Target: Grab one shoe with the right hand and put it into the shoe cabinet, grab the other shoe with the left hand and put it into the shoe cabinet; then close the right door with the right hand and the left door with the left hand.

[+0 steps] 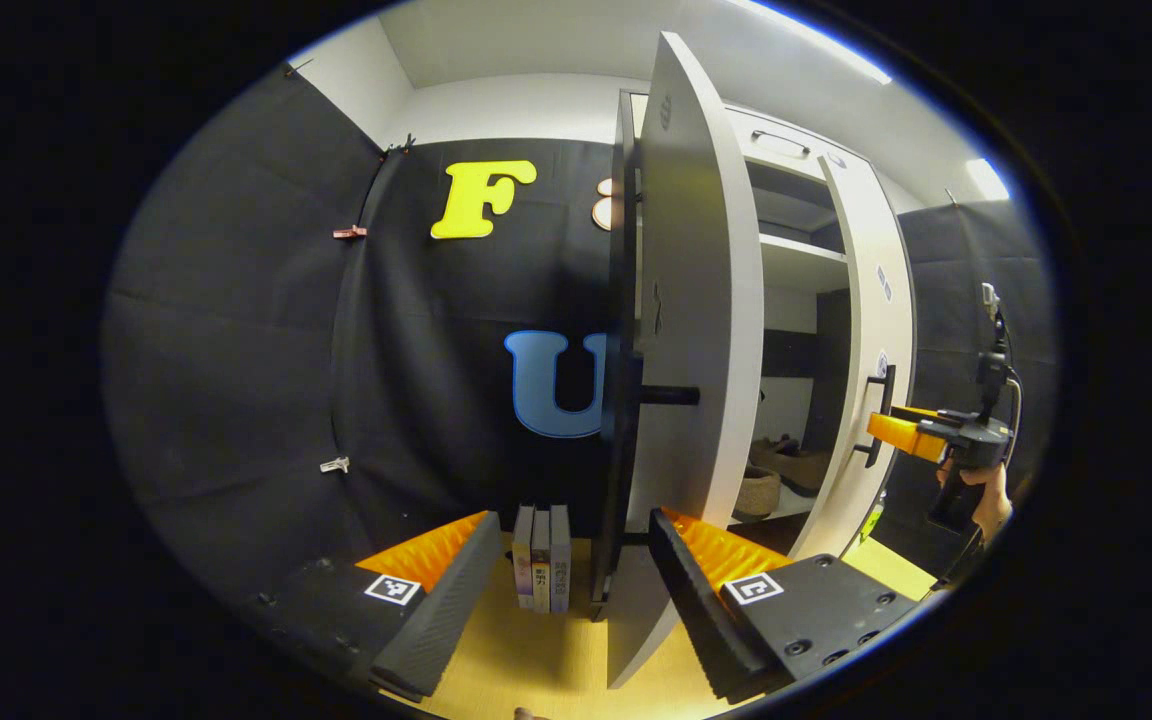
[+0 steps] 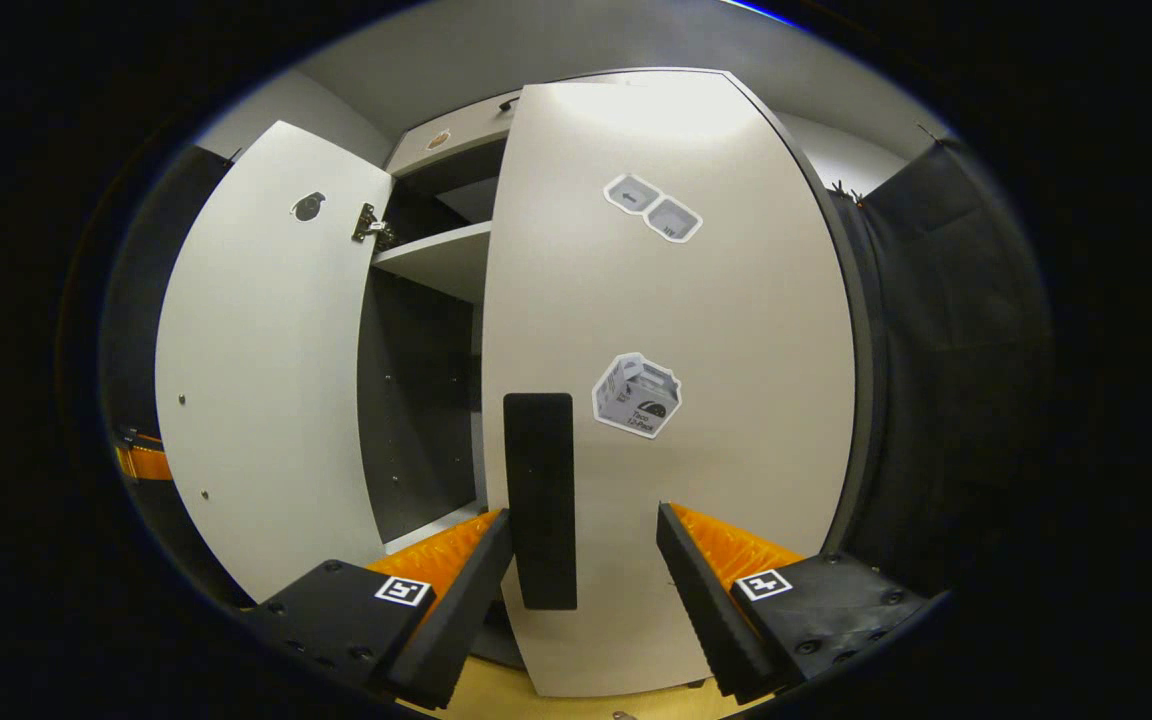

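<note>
In the left gripper view the white shoe cabinet [image 1: 796,260] stands open, and two tan shoes [image 1: 786,465] lie on its lower shelf. The left door [image 1: 686,300] stands edge-on, its black handle [image 1: 671,395] above my open left gripper [image 1: 571,590], whose fingers straddle the door's lower edge. Farther off, the right gripper [image 1: 921,435], held by a hand [image 1: 986,490], is at the right door [image 1: 871,330]. In the right gripper view the right door [image 2: 696,330] is close ahead. Its black handle [image 2: 539,500] stands between the fingers of my open right gripper [image 2: 581,590], nearer the left finger.
Three books [image 1: 541,560] stand upright on the wooden floor [image 1: 526,660] left of the cabinet. An upper shelf [image 2: 436,260] is seen between the doors. The left door [image 2: 266,380] hangs open at the left in the right gripper view. Stickers [image 2: 638,395] mark the right door.
</note>
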Available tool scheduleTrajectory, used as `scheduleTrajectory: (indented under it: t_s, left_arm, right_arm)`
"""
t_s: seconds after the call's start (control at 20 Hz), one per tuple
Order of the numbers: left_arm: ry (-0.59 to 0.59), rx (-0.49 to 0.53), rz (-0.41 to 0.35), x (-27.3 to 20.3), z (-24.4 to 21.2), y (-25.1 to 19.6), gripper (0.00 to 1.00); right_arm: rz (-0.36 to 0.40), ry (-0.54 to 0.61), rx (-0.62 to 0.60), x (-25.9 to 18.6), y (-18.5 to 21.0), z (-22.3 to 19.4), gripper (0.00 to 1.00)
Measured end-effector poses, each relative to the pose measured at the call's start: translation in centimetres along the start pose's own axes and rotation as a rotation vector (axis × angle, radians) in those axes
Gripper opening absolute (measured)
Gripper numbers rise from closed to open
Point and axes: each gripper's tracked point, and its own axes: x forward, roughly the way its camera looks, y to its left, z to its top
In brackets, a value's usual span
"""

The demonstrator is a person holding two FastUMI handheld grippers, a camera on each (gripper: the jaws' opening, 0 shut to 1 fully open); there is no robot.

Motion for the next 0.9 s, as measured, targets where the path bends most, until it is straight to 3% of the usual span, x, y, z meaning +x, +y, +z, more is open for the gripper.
scheduleTrajectory:
  t_s: [0.2,0.25,0.9]
  left_arm:
    - [0.009,0.005,-0.028,0.0,-0.1,-1.9,0.91]
    - [0.008,0.003,-0.039,0.0,-0.2,-2.7,0.94]
    - [-0.004,-0.002,-0.167,2.8,-0.2,-11.8,0.94]
  right_arm:
    - [0.023,0.018,-0.064,-2.5,0.1,-0.2,0.97]
    - [0.029,0.019,-0.063,-2.8,0.3,-0.2,0.97]
    - [0.02,0.019,0.002,-5.9,-2.8,0.8,0.97]
